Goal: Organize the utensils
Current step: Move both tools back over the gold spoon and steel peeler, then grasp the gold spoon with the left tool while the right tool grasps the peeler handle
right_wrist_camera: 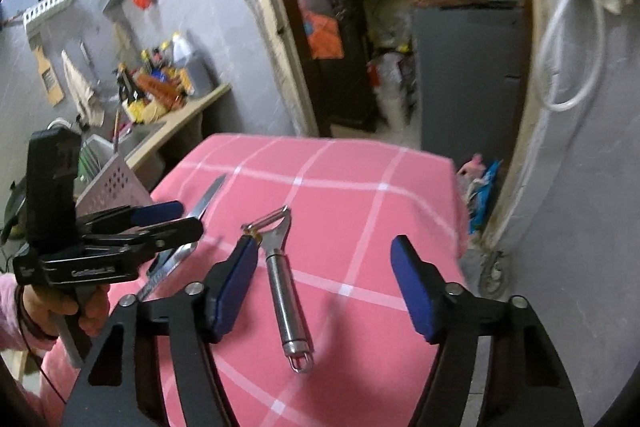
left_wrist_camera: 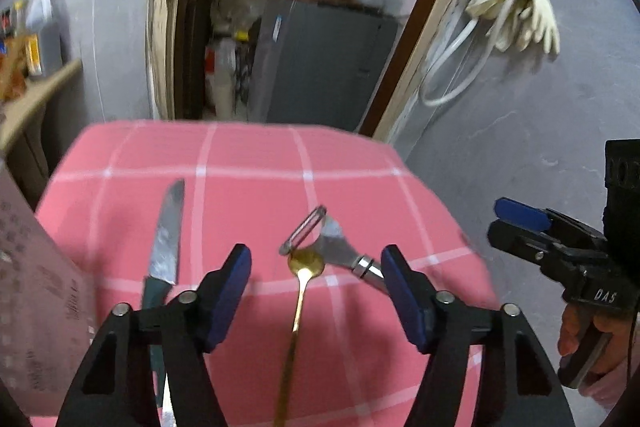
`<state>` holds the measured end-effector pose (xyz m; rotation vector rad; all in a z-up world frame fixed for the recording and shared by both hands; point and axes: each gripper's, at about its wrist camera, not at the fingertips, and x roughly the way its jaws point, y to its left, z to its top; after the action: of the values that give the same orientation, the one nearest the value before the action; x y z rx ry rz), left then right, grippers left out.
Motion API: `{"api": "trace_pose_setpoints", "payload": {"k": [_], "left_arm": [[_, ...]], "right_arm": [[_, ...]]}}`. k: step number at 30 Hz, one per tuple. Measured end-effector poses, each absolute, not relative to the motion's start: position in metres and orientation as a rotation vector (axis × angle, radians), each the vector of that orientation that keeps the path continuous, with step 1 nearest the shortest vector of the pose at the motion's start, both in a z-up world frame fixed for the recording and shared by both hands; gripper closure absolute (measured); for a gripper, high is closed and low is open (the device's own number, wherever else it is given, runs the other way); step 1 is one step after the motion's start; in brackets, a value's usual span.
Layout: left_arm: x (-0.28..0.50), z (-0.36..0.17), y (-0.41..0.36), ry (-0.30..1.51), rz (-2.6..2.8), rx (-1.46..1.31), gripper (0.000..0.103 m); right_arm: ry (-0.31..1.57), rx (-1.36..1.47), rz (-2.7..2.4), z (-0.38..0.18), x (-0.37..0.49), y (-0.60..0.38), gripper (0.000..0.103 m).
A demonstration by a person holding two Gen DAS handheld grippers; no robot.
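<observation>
Steel peeler (right_wrist_camera: 280,267), gold spoon (left_wrist_camera: 302,279), green-handled knife (left_wrist_camera: 166,247).

On pink checked tablecloth (left_wrist_camera: 248,163): steel knife w/ dark handle (left_wrist_camera: 166,247) at 9 o'clock of gold spoon (left_wrist_camera: 302,287); steel peeler (left_wrist_camera: 340,247) at 2.

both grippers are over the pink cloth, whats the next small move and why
Probably lower the left gripper onto the thin gold spoon, which lies between its open blue pads, untouched. The right gripper likewise frames the steel peeler without gripping it. The green-handled knife lies apart, further left, on the pink checked cloth.
</observation>
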<state>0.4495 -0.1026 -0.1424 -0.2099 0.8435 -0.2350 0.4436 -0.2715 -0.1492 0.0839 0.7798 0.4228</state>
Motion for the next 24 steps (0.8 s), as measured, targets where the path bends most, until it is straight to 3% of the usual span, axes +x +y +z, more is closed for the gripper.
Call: {"api": "trace_pose_setpoints", "payload": {"k": [4,8,24], "left_arm": [[0.465,-0.161,-0.101,0.922,-0.256,-0.24,0.057],[0.473,-0.173,-0.098,0.99,-0.285,-0.258,0.063],[0.495,-0.192,-0.102,1.163,-0.344,-0.204,0.069]], "right_arm": [[0.846,0.057,0.486,-0.169,0.459,-0.253,0.059],[0.92,0.014,0.546,-0.187,0.471,-0.235,0.067],[1.055,-0.149,0.595,-0.202,0.483,-0.197,0.072]]}}
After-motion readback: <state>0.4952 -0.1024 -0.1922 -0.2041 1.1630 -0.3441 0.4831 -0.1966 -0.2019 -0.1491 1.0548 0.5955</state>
